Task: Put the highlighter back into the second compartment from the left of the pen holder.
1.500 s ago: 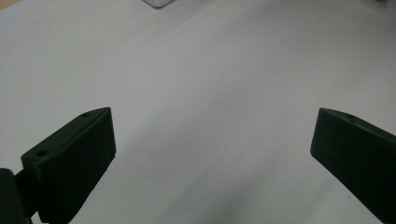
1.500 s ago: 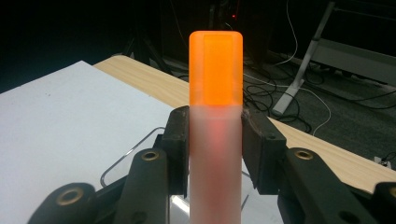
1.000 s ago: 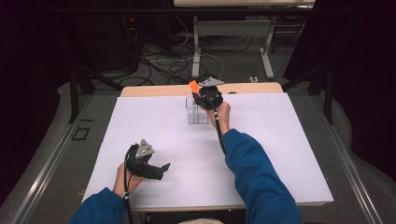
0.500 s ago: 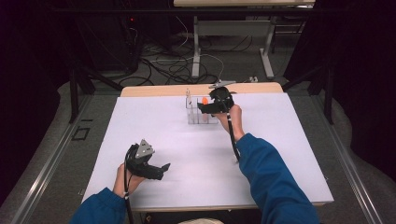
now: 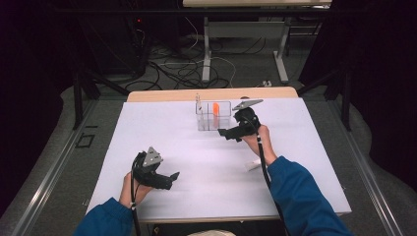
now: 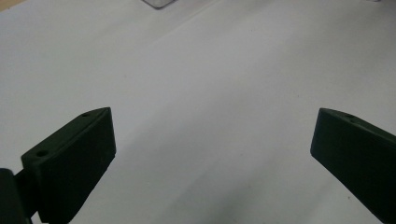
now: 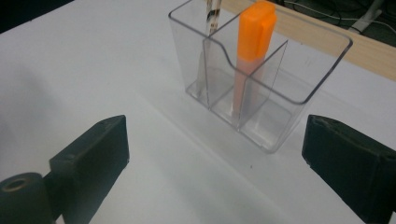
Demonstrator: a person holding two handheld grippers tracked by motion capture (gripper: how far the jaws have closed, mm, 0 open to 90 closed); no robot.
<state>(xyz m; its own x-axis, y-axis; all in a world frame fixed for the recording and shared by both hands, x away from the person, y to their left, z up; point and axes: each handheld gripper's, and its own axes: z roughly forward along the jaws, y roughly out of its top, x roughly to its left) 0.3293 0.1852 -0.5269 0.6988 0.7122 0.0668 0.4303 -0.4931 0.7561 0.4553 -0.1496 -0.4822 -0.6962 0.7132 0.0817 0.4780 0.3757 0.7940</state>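
A clear plastic organizer (image 5: 221,123) (image 7: 299,88) with several compartments stands at the back middle of the white table (image 5: 196,152). An orange marker (image 5: 215,107) (image 7: 252,46) stands upright in one compartment. A thin clear pen (image 5: 198,103) (image 7: 211,16) leans in the compartment beside it. My right gripper (image 5: 224,133) (image 7: 215,140) is open just right of and nearer than the organizer, with its jaws wide and nothing between them. My left gripper (image 5: 173,177) (image 6: 215,135) rests low at the front left, open over bare white table.
A small white object (image 5: 253,164) lies on the table beside the right forearm. A bare wooden strip (image 5: 162,95) runs along the table's far edge. Cables (image 5: 182,69) and table legs (image 5: 282,59) sit on the floor beyond.
My right gripper held the orange marker over the organizer, let it go into a compartment, then drew back right and nearer. My left gripper stayed still.
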